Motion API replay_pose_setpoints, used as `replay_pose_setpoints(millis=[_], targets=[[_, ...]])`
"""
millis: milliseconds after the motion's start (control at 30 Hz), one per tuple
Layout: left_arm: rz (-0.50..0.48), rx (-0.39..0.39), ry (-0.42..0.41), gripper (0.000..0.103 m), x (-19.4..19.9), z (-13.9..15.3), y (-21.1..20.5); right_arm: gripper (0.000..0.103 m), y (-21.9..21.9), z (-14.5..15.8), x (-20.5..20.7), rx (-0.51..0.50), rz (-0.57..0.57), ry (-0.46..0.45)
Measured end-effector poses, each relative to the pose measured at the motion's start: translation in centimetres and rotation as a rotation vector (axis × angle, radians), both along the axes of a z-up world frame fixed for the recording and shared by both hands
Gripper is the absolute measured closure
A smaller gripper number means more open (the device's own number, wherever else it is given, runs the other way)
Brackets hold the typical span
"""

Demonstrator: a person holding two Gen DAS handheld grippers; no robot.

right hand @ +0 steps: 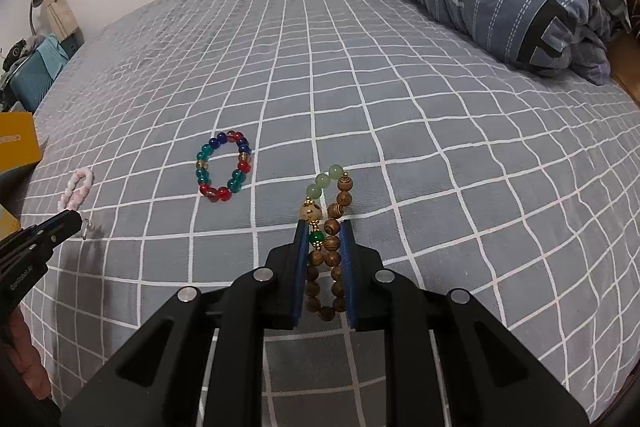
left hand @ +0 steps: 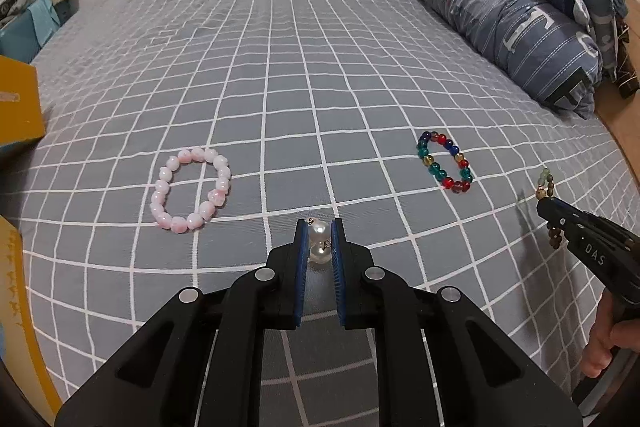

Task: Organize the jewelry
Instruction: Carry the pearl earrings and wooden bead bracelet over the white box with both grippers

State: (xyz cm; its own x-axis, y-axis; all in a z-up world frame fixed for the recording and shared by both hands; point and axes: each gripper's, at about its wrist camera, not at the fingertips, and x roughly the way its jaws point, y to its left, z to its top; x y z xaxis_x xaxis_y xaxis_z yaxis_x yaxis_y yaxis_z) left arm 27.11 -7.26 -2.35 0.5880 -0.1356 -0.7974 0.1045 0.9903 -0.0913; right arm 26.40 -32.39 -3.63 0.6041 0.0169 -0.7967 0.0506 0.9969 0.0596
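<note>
My left gripper (left hand: 319,227) is shut on a pair of pearl earrings (left hand: 319,241), held just above the checked bedsheet. My right gripper (right hand: 324,227) is shut on a brown wooden bead bracelet (right hand: 334,255) with green beads at its far end. A pink bead bracelet (left hand: 191,189) lies flat to the left of the left gripper. A multicoloured glass bead bracelet (left hand: 445,161) lies between the two grippers and also shows in the right wrist view (right hand: 224,165). The right gripper shows at the right edge of the left wrist view (left hand: 550,205).
A yellow box (left hand: 18,107) stands at the bed's left edge. A rolled blue duvet and pillows (left hand: 508,15) lie along the right side. The grey checked bedsheet (left hand: 300,87) stretches away ahead. A blue bag (right hand: 32,75) sits beyond the bed at far left.
</note>
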Motion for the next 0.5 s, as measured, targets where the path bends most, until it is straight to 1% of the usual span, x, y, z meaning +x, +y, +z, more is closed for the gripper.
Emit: replay_pose_setpoints(millis=[500], targets=[[0.0, 0.005, -0.047, 0.092, -2.1, 3.1, 0.0, 0.088, 0.7, 2.8, -1.8, -0.013, 0.013, -0.042]])
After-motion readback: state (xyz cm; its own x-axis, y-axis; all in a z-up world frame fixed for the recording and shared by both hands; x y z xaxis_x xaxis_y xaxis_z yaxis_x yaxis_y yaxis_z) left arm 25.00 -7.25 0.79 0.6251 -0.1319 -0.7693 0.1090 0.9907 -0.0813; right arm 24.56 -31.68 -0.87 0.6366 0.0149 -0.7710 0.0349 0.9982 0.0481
